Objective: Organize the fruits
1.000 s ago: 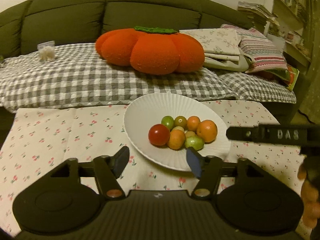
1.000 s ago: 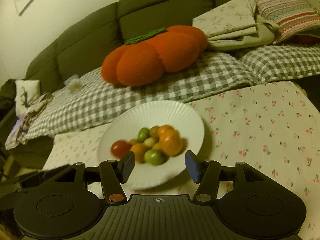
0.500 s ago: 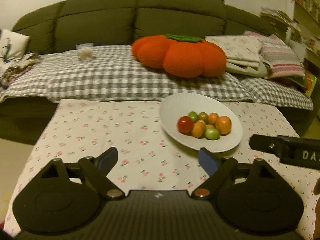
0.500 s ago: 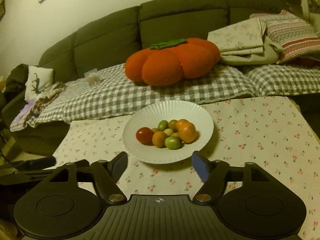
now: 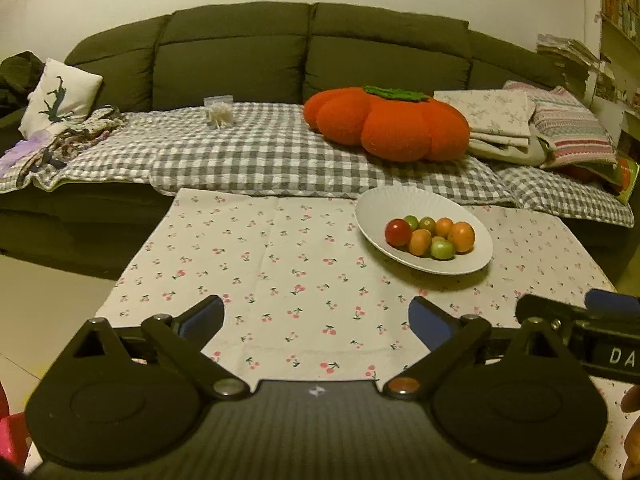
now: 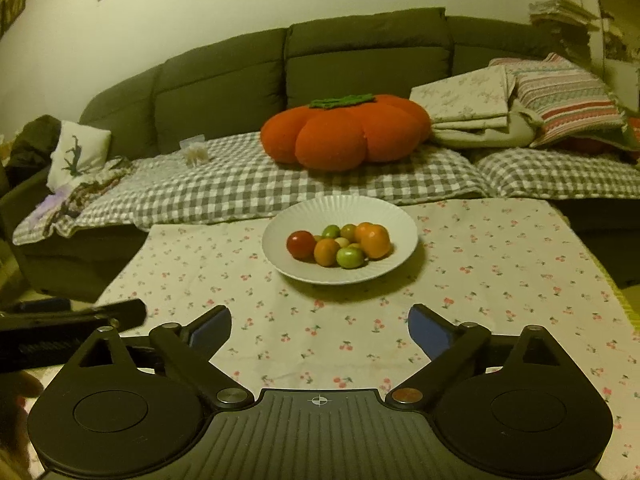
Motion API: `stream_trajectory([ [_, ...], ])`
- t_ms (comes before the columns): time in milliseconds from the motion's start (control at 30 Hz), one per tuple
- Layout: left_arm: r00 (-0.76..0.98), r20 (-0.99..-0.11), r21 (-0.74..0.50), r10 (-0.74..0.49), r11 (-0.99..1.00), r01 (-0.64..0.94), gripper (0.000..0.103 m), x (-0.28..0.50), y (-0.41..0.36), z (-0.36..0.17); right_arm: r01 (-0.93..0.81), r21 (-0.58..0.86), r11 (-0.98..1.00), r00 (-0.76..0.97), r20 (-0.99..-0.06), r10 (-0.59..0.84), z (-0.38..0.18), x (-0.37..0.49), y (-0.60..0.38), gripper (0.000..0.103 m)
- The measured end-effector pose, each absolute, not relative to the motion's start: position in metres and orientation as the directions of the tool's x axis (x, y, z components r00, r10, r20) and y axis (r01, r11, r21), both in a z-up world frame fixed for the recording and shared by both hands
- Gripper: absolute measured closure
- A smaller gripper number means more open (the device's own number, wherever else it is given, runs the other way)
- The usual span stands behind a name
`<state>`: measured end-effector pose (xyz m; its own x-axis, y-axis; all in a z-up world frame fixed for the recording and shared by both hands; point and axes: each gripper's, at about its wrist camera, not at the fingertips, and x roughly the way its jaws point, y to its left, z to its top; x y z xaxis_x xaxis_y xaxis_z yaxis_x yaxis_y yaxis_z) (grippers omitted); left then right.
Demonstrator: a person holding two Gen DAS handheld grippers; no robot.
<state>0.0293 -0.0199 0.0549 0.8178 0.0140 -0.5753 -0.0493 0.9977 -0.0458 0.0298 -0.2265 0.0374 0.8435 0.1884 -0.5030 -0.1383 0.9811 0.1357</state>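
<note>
My left gripper (image 5: 316, 322) hangs spread and empty over the near edge of the cherry-print tablecloth (image 5: 280, 264); the white plate (image 6: 280, 236) sits farther in, holding the fruits (image 6: 340, 244) heaped together, a red one at the left, orange and green ones beside it; my right gripper (image 6: 320, 328) is likewise splayed wide, holding nothing, well short of the plate; I judge nothing lies off the plate; I would keep both tools low, level and clear of the rim.
</note>
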Motion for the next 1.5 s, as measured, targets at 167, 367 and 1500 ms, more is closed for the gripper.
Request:
stream_trajectory([
  [167, 0.823, -0.568, -0.057, 0.019, 0.996, -0.062, 0.002, 0.031, -0.013, 0.053, -0.148, 0.127, 0.981, 0.848, -0.493, 0.192, 0.033, 0.029, -0.226, 0.003],
  [367, 0.807, -0.591, -0.062, 0.013, 0.996, -0.061, 0.001, 0.037, -0.012, 0.043, -0.170, 0.086, 0.982, 0.843, -0.503, 0.190, 0.024, 0.032, -0.221, 0.002],
  [1500, 0.783, -0.620, -0.078, -0.045, 0.997, -0.005, 0.001, 0.044, -0.023, 0.033, -0.177, 0.055, 0.983, 0.846, -0.502, 0.180, 0.016, 0.033, -0.223, 0.000],
])
